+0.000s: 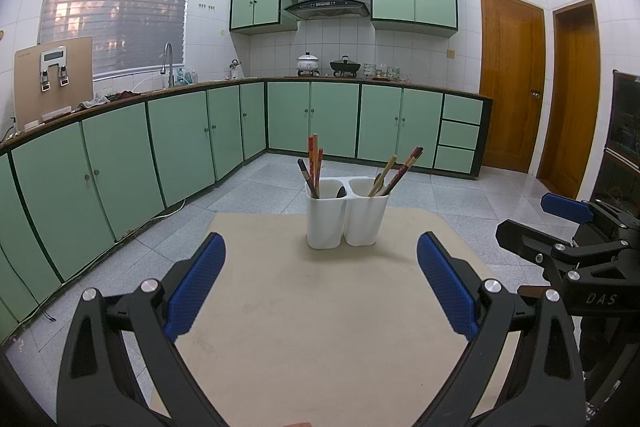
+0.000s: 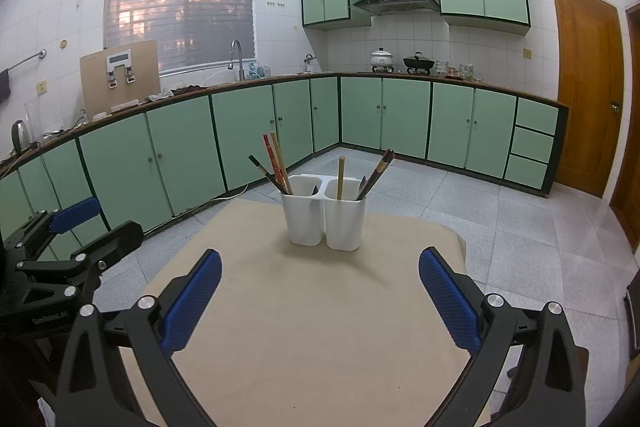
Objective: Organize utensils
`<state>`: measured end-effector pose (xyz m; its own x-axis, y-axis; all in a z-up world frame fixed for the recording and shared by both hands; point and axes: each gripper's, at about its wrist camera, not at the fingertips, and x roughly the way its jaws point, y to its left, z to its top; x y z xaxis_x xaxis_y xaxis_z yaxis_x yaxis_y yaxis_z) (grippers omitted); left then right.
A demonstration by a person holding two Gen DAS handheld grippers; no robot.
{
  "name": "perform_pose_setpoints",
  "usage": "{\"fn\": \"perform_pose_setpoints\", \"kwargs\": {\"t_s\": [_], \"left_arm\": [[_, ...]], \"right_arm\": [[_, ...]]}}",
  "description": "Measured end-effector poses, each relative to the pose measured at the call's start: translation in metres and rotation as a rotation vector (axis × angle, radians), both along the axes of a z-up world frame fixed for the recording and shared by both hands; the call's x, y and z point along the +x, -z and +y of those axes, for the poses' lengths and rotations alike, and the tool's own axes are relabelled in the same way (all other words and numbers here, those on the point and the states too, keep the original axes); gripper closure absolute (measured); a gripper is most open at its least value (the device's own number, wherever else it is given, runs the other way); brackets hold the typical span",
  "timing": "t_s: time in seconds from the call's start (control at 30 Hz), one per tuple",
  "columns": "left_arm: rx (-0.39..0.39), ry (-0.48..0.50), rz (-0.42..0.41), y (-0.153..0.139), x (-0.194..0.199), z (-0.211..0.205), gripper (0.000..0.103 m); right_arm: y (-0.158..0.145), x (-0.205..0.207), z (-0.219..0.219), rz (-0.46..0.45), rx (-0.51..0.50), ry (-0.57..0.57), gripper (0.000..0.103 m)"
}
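A white two-compartment utensil holder (image 1: pixel 346 213) (image 2: pixel 323 213) stands upright at the far middle of a beige table (image 1: pixel 320 327) (image 2: pixel 312 327). Its left compartment holds red and dark chopsticks (image 1: pixel 314 163) (image 2: pixel 274 163) and a dark spoon. Its right compartment holds wooden and dark patterned chopsticks (image 1: pixel 400 169) (image 2: pixel 376 169) and a spoon. My left gripper (image 1: pixel 321 251) is open and empty, short of the holder. My right gripper (image 2: pixel 320 265) is open and empty, also short of it. Each gripper shows at the edge of the other's view.
The table stands in a kitchen with green cabinets (image 1: pixel 180 139) along the left and back walls. Grey tiled floor (image 1: pixel 460 195) surrounds the table. Wooden doors (image 1: pixel 512 83) are at the right.
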<state>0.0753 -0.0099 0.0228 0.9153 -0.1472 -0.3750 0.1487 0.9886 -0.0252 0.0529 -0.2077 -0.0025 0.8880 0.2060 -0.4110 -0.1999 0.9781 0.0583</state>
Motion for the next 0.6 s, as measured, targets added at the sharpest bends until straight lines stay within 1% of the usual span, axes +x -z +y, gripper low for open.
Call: {"fn": "perform_pose_setpoints", "kwargs": {"t_s": [0.6], "left_arm": [[0.003, 0.0, 0.008, 0.0066, -0.0012, -0.0023, 0.009]], "right_arm": [[-0.0005, -0.0002, 0.0006, 0.0, 0.0, 0.0, 0.006]]}}
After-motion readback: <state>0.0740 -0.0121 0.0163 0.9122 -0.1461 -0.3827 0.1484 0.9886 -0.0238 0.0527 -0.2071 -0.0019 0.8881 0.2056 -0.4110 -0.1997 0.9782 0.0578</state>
